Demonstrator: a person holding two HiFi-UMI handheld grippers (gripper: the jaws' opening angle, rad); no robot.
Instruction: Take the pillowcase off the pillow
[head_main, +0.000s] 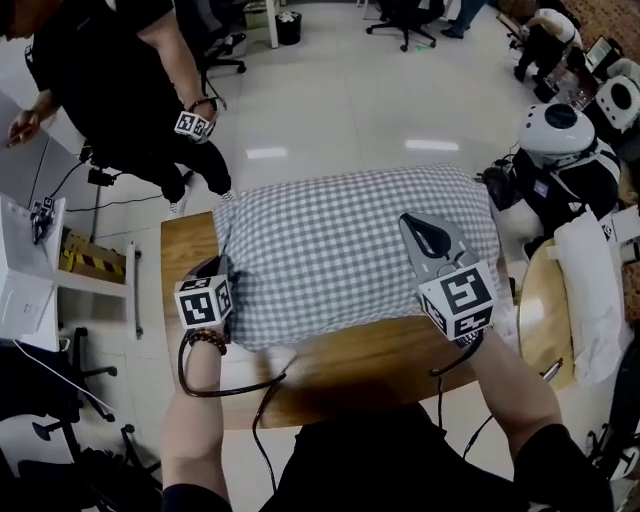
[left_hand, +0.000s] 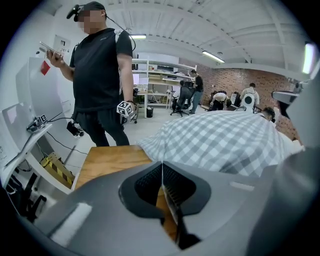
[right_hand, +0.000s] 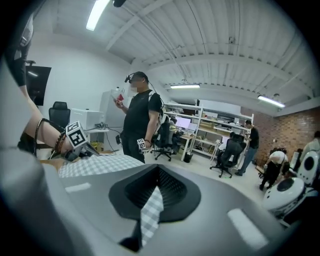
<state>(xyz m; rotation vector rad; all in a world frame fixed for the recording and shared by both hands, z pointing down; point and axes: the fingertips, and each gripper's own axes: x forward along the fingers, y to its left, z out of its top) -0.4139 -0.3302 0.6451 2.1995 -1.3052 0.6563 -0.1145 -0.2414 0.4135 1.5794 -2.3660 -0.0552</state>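
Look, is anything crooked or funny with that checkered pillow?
Nothing is spilled or torn. The pillow is too big for its spot and sticks out past the far edge of the wooden table. The right gripper is shut on a pinch of the pillowcase, so a checked strip shows between its jaws.

I find no word, brand or number that can be read anywhere in the room. The only marks are black and white square code patterns without letters: one on the left marker cube (head_main: 204, 301), one on the right marker cube (head_main: 458, 297), and one on the small cube (head_main: 193, 125) at the wrist of the person standing beyond the worktop. A striped thing (head_main: 92, 260) on the floor at the left carries yellow and black warning stripes, with no writing on it. A red patch (left_hand: 45, 67) sits on the white panel behind that person; if there is print on it, it is too small to tell.
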